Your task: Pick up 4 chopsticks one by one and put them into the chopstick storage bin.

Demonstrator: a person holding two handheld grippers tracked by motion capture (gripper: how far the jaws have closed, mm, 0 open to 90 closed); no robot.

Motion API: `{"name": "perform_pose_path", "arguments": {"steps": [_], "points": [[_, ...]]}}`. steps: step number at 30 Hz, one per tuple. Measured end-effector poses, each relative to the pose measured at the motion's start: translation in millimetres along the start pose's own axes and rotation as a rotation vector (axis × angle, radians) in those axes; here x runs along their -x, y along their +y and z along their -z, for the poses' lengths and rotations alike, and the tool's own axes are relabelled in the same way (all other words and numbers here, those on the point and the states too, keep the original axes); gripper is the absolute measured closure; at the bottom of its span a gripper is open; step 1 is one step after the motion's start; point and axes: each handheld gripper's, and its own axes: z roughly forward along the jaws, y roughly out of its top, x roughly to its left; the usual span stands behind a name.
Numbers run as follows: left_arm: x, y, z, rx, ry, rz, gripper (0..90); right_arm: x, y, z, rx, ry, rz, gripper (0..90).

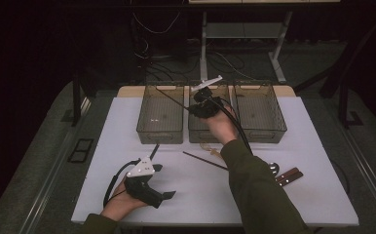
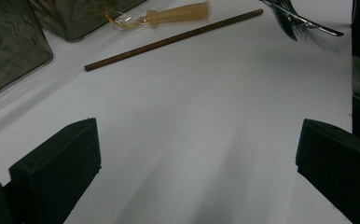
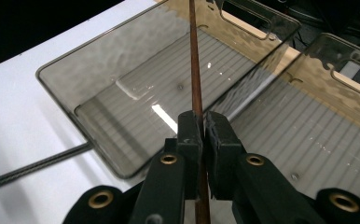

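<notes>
White tabletop (image 1: 196, 190) under dim light, a dark floor and cable tangle behind it, carries the whole job. Nearest the person, at about seven o'clock on the table, the left gripper (image 1: 162, 183) rests on the surface with its jaws spread wide and nothing between them; in the left gripper view bare white table lies between the two black pads. Toward the centre a second chopstick (image 1: 204, 160) lies flat, and just past it, at roughly twelve o'clock from that stick, a pale-handled utensil (image 2: 178, 13) sits against the bin wall. At four o'clock lie a metal spoon (image 1: 272, 168) and two brown handles (image 1: 288, 176). Farther out stand three clear smoked bins side by side; the right gripper (image 3: 202, 122) hovers over the middle bin (image 1: 203, 136), jaws pressed together on a thin brown chopstick (image 3: 195, 70) that runs away toward eleven o'clock over the left bin (image 3: 66, 79). I judge the stick light, stiff and smooth: it will not bend, but a round slim shaft can roll or pivot between flat pads, and the pinch here sits well along the shaft, leaving a long free end. A grip nearer the middle would probably keep it steadier.
</notes>
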Motion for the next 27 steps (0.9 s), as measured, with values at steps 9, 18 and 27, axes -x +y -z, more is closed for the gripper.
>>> {"name": "perform_pose_path", "arguments": {"steps": [9, 18, 27], "points": [[1.1, 0.4, -0.3, 0.003, -0.006, 0.001, 0.0, -8.4, 11.1, -31.5, -0.028, 0.006, -0.014, 85.0], [1.0, 0.8, -0.1, 0.003, -0.010, -0.006, 0.0, -17.4, 20.2, -57.9, -0.058, -0.007, -0.035, 85.0], [0.1, 1.4, 0.3, 0.005, -0.015, -0.018, 0.0, -23.4, 27.8, -73.5, -0.068, -0.020, -0.065, 84.4]]}}
